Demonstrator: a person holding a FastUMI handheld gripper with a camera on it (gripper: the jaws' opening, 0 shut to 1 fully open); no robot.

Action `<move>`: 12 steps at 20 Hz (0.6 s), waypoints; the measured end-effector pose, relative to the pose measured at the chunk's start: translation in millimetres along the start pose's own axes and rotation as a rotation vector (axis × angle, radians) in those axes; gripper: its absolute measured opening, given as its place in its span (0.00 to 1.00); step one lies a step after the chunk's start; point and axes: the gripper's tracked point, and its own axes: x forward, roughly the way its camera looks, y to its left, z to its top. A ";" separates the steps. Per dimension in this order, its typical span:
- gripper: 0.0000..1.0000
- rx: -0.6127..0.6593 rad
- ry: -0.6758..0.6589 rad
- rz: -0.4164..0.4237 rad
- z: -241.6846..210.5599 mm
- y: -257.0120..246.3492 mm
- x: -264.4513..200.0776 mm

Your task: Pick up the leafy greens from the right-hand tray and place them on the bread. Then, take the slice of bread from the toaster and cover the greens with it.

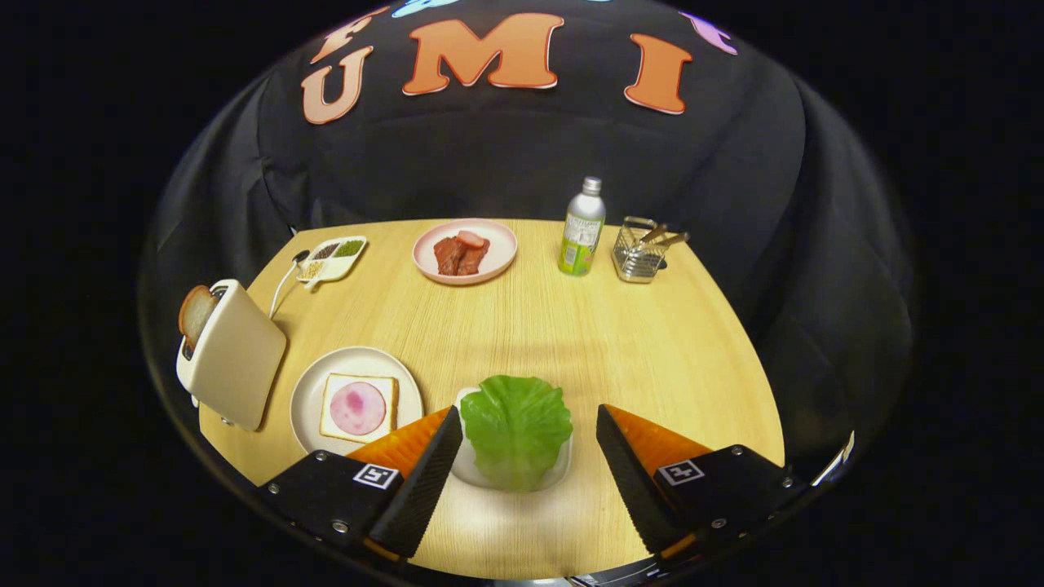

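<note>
A green lettuce leaf (517, 428) lies on a small white tray (468, 466) near the table's front edge. My gripper (528, 428) stands open above it, with the leaf in the gap between the two fingers and neither finger touching it. Left of the leaf sits a white plate (311, 391) holding a slice of bread (358, 408) topped with a round pink ham slice. Further left stands a cream toaster (231, 355) with a slice of bread (194, 312) sticking out of its slot.
At the back of the wooden table are a pink plate of meat (465, 251), a green-labelled bottle (581, 228), a wire basket with utensils (639, 250) and a divided dish of seasonings (333, 258). The toaster's cord runs toward that dish.
</note>
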 end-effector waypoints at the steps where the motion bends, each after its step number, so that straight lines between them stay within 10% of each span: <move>1: 1.00 -0.002 0.031 0.003 -5.4 1.2 6.5; 12: 1.00 0.019 0.404 0.050 -53.0 7.8 70.0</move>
